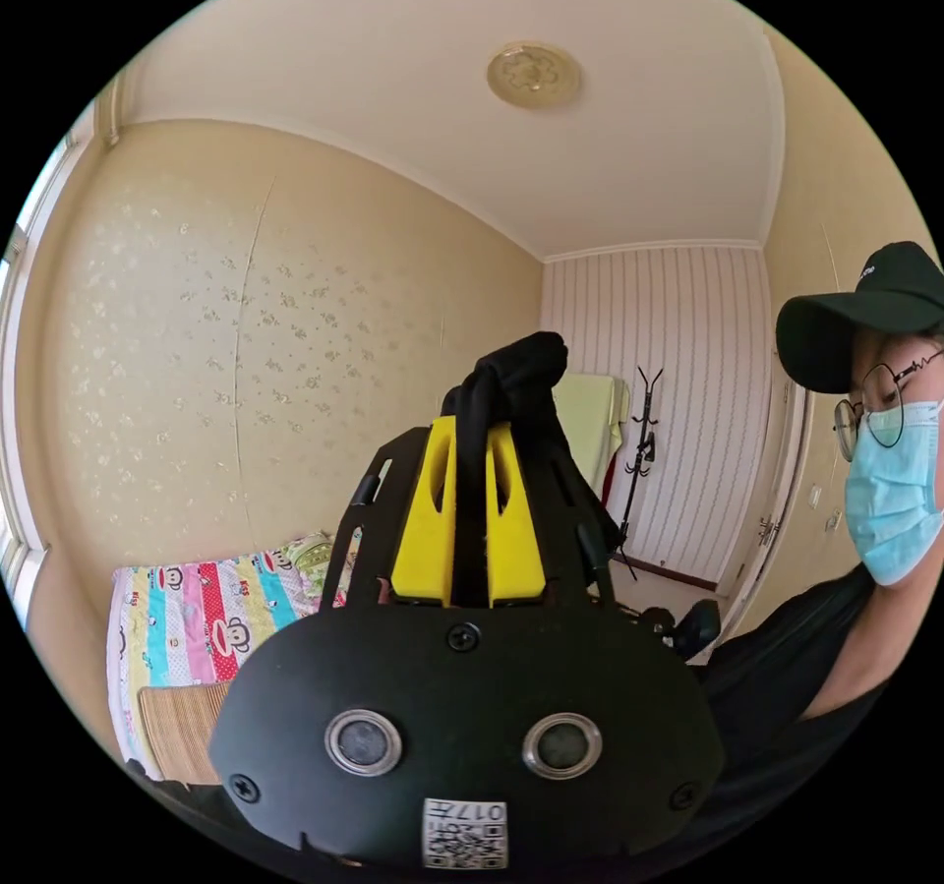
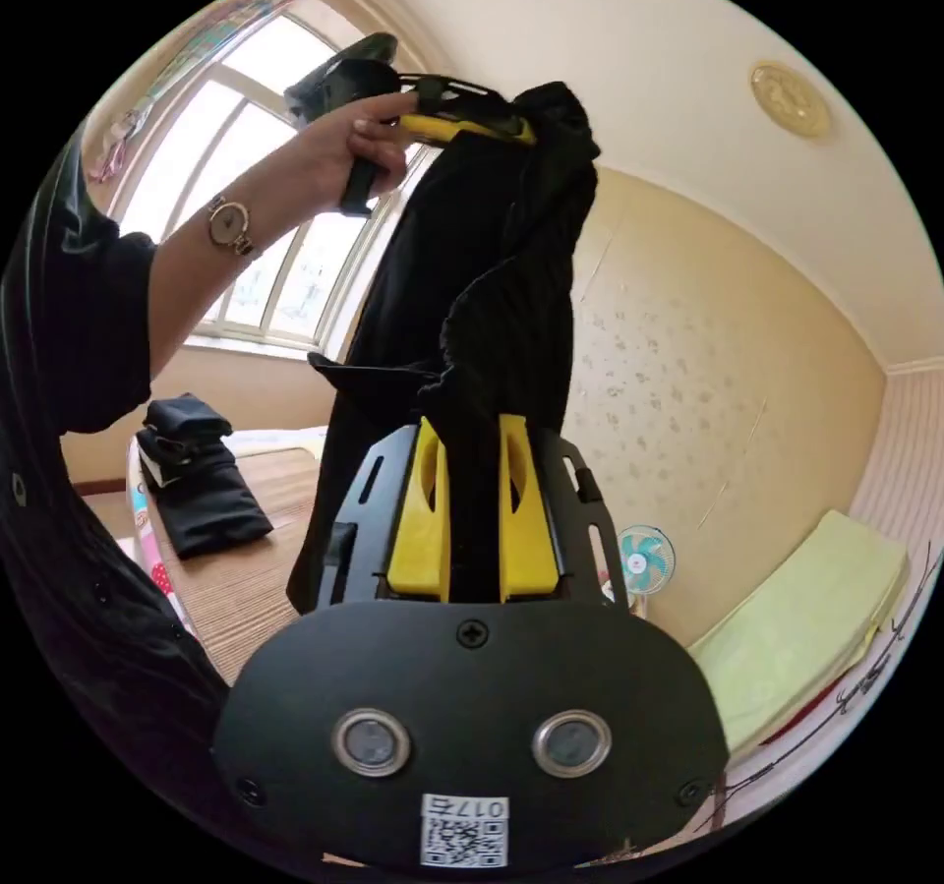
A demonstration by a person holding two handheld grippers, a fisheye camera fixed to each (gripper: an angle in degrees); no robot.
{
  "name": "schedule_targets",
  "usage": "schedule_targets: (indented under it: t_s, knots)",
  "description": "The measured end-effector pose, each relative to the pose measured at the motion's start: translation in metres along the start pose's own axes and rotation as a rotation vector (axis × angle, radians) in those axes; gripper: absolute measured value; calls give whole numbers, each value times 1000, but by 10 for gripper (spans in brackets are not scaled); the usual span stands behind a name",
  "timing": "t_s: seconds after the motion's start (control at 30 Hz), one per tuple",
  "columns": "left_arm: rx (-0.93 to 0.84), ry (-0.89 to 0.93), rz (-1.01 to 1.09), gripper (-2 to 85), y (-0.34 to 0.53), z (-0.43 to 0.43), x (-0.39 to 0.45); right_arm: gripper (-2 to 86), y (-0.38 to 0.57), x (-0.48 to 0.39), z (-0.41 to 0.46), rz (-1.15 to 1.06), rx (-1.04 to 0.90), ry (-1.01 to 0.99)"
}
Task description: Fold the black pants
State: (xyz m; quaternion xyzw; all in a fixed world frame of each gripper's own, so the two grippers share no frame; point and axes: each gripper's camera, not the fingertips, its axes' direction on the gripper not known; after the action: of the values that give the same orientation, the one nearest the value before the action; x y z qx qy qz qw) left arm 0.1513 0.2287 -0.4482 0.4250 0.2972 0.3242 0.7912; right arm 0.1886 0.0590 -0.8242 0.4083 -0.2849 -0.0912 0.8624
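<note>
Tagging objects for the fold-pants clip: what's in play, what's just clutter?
In play:
black pants, hanging
left claw, shut on them
right claw, shut on them

Clutter:
folded dark clothes on the bed
fan
coat stand

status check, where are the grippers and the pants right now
Left hand-held gripper shut on black pants, raised high. Right hand-held gripper shut on them lower down. Pants hanging in air. Folded dark clothes stacked on the woven mat below.
</note>
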Motion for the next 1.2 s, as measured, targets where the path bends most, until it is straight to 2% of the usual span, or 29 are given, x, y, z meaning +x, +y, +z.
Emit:
schedule_targets:
  t_s: [0.1, 0.2, 0.33, 0.43, 0.53, 0.63, 0.7, 0.73, 0.8, 0.83, 0.9, 1.0, 1.03, 1.13, 1.2]
  knots:
    - [33, -34, 39, 49, -24, -43, -13, 77, -54, 60, -47, 163, 255, 70]
    - [75, -32, 120, 48, -59, -72, -15, 72, -119, 86, -66, 136, 393, 62]
    - [136, -67, 181, 48, -118, -104, -22, 71, -185, 110, -58, 157, 476, 56]
    - [89, -107, 168, 48, -153, -105, -48, 71, -228, 130, -26, 168, 409, -2]
    - [-7, -115, 94, 49, -169, -74, -107, 71, -246, 146, 35, 203, 296, -16]
    - [-161, -156, -32, 50, -178, 0, -201, 72, -255, 158, 139, 210, 111, 76]
    - [-265, -197, -119, 52, -183, 62, -274, 75, -261, 180, 268, 217, -85, 126]
    - [-302, -221, -140, 56, -182, 109, -327, 76, -260, 187, 305, 222, -134, 132]
    - [-334, -237, -178, 65, -162, 172, -408, 83, -235, 220, 465, 240, -363, 142]
    - [-410, -249, -286, 69, -135, 205, -460, 84, -221, 229, 502, 272, -450, 139]
    - [-518, -278, -473, 78, -78, 233, -521, 72, -141, 257, 596, 482, -768, 163]
    - [-618, -217, -570, 80, 38, 240, -565, 54, -29, 237, 620, 481, -821, 59]
    - [-724, -231, -602, 79, 92, 239, -575, 56, -4, 230, 622, 464, -854, 33]
    - [-1009, -245, -740, 79, 227, 224, -589, 62, 131, 204, 613, 460, -1093, -15]
    - [-1113, -218, -831, 79, 293, 208, -588, 62, 226, 192, 577, 528, -1265, -40]
